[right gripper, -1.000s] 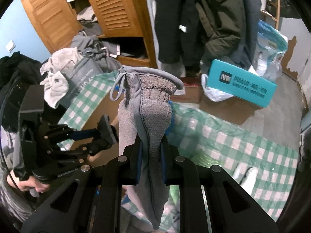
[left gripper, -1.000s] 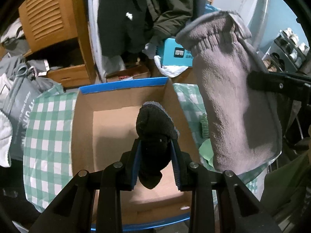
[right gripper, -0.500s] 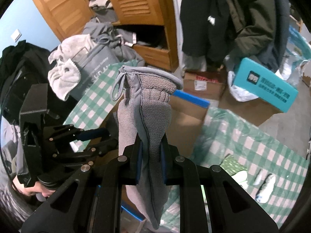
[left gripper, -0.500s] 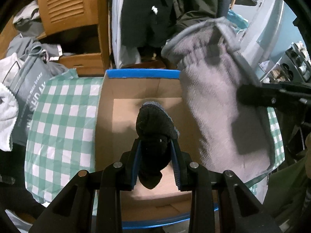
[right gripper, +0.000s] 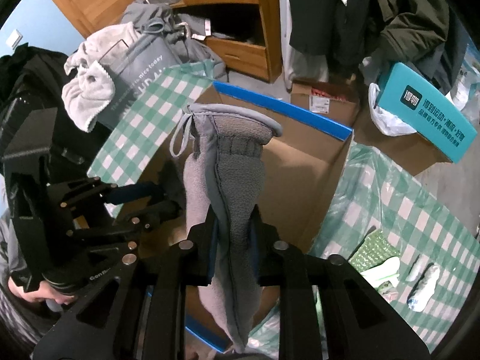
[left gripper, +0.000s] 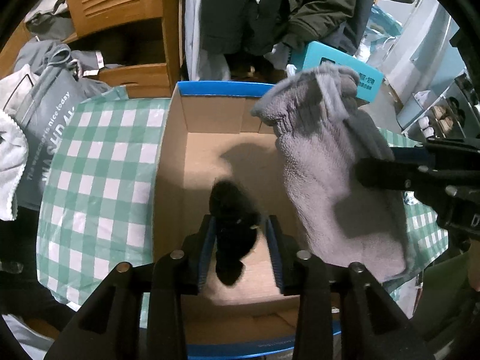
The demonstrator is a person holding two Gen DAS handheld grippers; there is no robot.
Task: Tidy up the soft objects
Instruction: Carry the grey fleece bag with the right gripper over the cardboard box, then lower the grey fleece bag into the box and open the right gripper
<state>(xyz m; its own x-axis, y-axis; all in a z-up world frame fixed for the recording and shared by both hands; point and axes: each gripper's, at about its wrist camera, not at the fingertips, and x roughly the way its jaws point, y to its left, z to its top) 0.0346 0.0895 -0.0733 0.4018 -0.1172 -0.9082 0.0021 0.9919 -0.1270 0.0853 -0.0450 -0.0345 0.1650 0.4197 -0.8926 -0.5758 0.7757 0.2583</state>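
Note:
A black sock [left gripper: 232, 225] hangs between the pads of my left gripper [left gripper: 240, 240], over an open cardboard box [left gripper: 177, 162] with blue edges. The pads look slightly apart from the blurred sock. My right gripper [right gripper: 232, 240] is shut on a grey fleece mitten [right gripper: 231, 180], held upright over the same box [right gripper: 303, 186]. The mitten [left gripper: 330, 174] shows in the left wrist view at the box's right side, with the right gripper [left gripper: 390, 171] clamped on it. The left gripper [right gripper: 144, 201] shows at the left of the right wrist view.
The box stands on a green checked cloth [left gripper: 99, 162]. A grey bag [left gripper: 45, 126] and a white towel [left gripper: 9, 162] lie to the left. A teal box [right gripper: 426, 111], a wooden cabinet [left gripper: 120, 30] and hanging coats [left gripper: 270, 9] stand behind. Small pale items [right gripper: 387, 267] lie on the cloth at right.
Both grippers have moved over the box. The mitten has come inward over the box's right side. The black sock has blurred and sits lower, and the left pads look wider apart.

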